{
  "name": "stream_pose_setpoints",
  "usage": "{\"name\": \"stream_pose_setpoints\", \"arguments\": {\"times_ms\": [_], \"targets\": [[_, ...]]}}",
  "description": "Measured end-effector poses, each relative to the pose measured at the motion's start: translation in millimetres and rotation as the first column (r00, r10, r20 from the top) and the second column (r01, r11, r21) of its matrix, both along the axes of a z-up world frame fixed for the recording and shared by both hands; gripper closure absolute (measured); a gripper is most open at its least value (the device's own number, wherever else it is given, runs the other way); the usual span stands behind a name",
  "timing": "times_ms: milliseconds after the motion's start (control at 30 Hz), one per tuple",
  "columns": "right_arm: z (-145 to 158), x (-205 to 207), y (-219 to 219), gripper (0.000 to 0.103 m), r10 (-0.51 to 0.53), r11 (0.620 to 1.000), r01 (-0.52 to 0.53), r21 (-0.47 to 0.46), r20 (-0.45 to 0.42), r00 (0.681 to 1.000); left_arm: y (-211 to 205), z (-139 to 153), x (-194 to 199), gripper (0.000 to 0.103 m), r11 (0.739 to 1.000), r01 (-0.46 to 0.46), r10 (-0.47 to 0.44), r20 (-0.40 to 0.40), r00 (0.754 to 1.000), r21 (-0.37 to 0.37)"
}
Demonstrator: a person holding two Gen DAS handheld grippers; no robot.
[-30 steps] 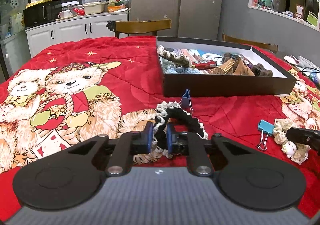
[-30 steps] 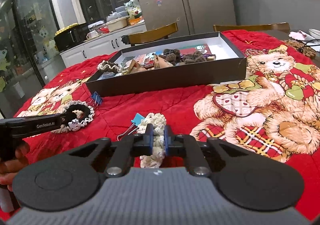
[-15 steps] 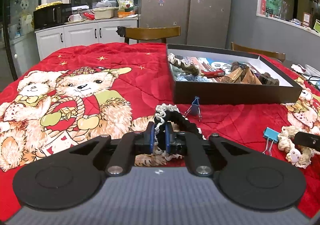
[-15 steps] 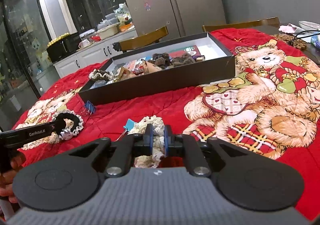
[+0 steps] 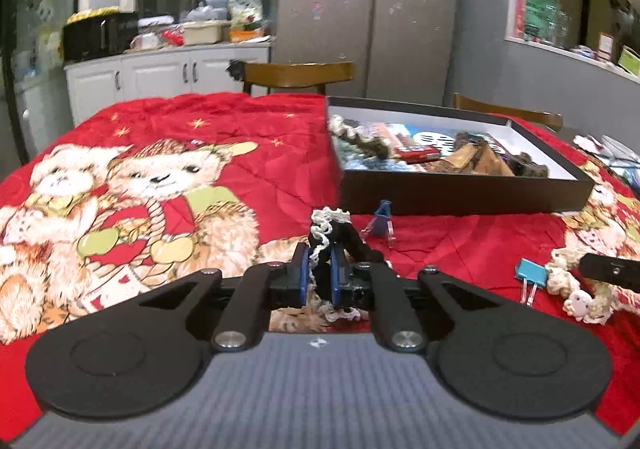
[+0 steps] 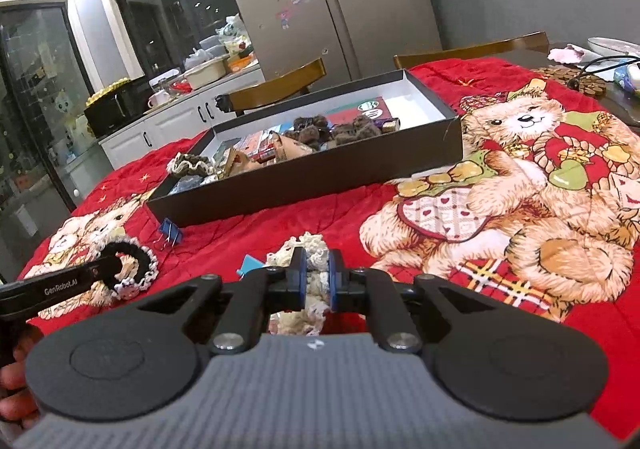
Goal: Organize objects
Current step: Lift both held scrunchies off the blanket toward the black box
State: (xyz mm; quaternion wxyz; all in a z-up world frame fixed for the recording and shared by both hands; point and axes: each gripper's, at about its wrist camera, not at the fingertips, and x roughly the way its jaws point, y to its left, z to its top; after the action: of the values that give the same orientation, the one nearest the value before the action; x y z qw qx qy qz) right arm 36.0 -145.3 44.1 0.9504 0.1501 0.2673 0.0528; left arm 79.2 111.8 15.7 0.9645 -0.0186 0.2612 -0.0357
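Left wrist view: the left gripper (image 5: 320, 273) was clamped on a black scrunchie (image 5: 352, 239) with white lace trim, its blue pads pressed against the fabric from both sides.
Landmark: a shallow black box (image 5: 460, 193) stood on a red blanket (image 5: 260, 169) printed with teddy bears.
Black scrunchie's place: in front of the box's near wall, toward its left corner, part of it raised off the blanket between the pads.
Dark blue clip (image 5: 382, 215): just in front of the box's near wall, beside the black scrunchie.
Light blue clip (image 5: 530, 273): in front of the box toward its right end, touching a cream scrunchie (image 5: 576, 293).
Right wrist view: the right gripper (image 6: 318, 279) was pinched on the cream scrunchie, lace bunched between its pads.
Cream scrunchie's place: in front of the box's near wall, about midway along it, well apart from the wall.
Box contents: brown fuzzy scrunchies (image 6: 340, 129), a ruffled scrunchie (image 6: 190, 165) at the left end and flat packets, all loosely piled.
Person: fingers (image 6: 12, 389) showed at the lower left edge, behind the left gripper's handle.
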Motion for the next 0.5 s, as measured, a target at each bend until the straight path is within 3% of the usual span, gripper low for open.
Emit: {"name": "stream_pose_setpoints", "arguments": {"times_ms": [267,500], "targets": [[10,3,-6,0.091,-0.009,0.998,0.010,0.069,-0.012,1.000,-7,5,-13,0.090,0.998,-0.015,0.011,0.076,0.997,0.057],[19,-4,-9,0.091,-0.003,0.995,0.005,0.100,-0.016,1.000,2,8,-10,0.090,0.998,-0.061,0.059,0.058,0.997,0.030]]}}
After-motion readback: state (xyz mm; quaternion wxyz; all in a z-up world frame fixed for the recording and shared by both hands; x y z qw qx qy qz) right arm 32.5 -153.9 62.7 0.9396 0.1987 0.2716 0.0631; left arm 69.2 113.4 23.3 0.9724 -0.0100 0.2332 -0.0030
